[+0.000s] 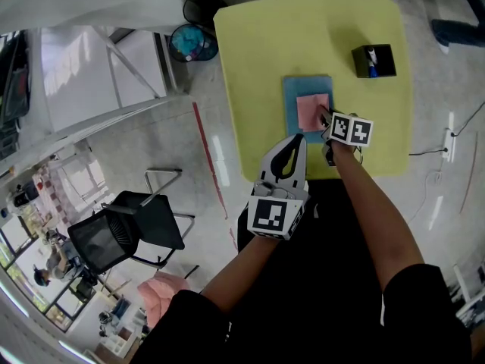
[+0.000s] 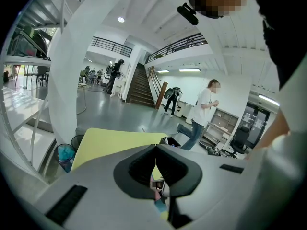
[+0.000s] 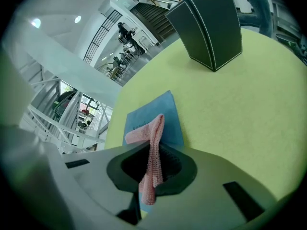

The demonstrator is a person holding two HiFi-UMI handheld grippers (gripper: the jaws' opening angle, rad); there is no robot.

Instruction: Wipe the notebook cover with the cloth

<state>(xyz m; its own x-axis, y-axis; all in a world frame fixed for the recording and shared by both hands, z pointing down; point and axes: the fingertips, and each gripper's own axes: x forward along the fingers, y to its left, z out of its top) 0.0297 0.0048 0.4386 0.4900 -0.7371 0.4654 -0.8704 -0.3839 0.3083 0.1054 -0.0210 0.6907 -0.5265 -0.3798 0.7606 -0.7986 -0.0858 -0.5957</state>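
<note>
A blue notebook (image 1: 303, 91) lies flat on the yellow table (image 1: 258, 67), with a pink cloth (image 1: 311, 111) spread on its cover. My right gripper (image 1: 324, 120) is shut on the cloth's near edge; in the right gripper view the pink cloth (image 3: 152, 152) runs pinched between the jaws onto the notebook (image 3: 169, 110). My left gripper (image 1: 292, 152) hovers off the table's near edge, jaws shut with nothing between them. In the left gripper view that gripper (image 2: 156, 150) points level across the table (image 2: 110, 143).
A black box-shaped holder (image 1: 373, 60) stands on the table's far right, also seen as the black holder (image 3: 211, 25). Beside the table stand a bin (image 1: 192, 42) with a blue liner and a black chair (image 1: 129, 230). People walk in the hall beyond.
</note>
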